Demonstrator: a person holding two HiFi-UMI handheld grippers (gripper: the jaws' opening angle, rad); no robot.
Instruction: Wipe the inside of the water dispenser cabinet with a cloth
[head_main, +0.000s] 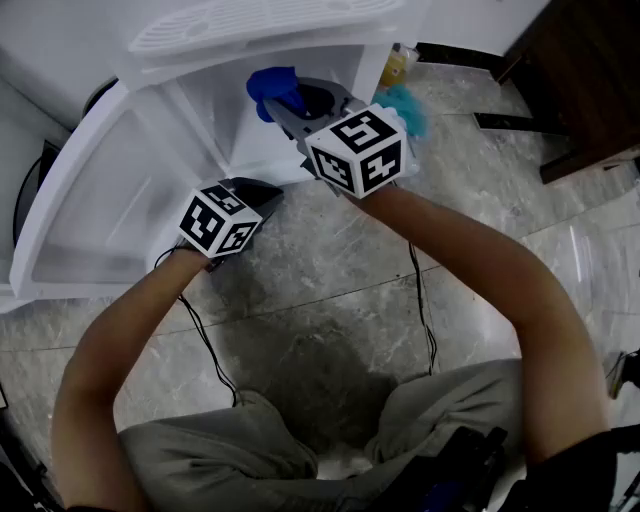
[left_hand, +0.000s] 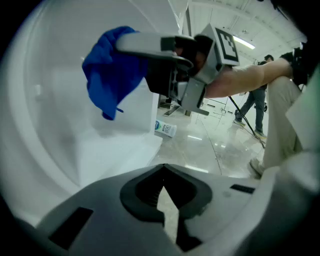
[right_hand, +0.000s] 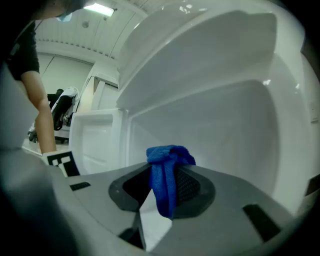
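Note:
The white water dispenser cabinet (head_main: 250, 140) stands open on the floor, its door (head_main: 90, 200) swung out to the left. My right gripper (head_main: 290, 100) reaches level into the opening, shut on a bunched blue cloth (head_main: 272, 88). In the right gripper view the cloth (right_hand: 165, 175) hangs between the pads in front of the white inner wall (right_hand: 225, 125). The left gripper view shows the cloth (left_hand: 110, 75) hanging from the right gripper (left_hand: 135, 55) inside the cabinet. My left gripper (head_main: 268, 192) sits lower, by the cabinet's base, pointing down. Its jaws (left_hand: 164, 180) are shut on nothing.
A teal cloth (head_main: 405, 105) lies on the marble floor right of the cabinet. A small white bottle (left_hand: 165, 129) lies on the floor behind it. Dark wooden furniture (head_main: 590, 80) stands at the upper right. Black cables (head_main: 205, 345) trail across the floor. A person (left_hand: 260, 100) stands in the background.

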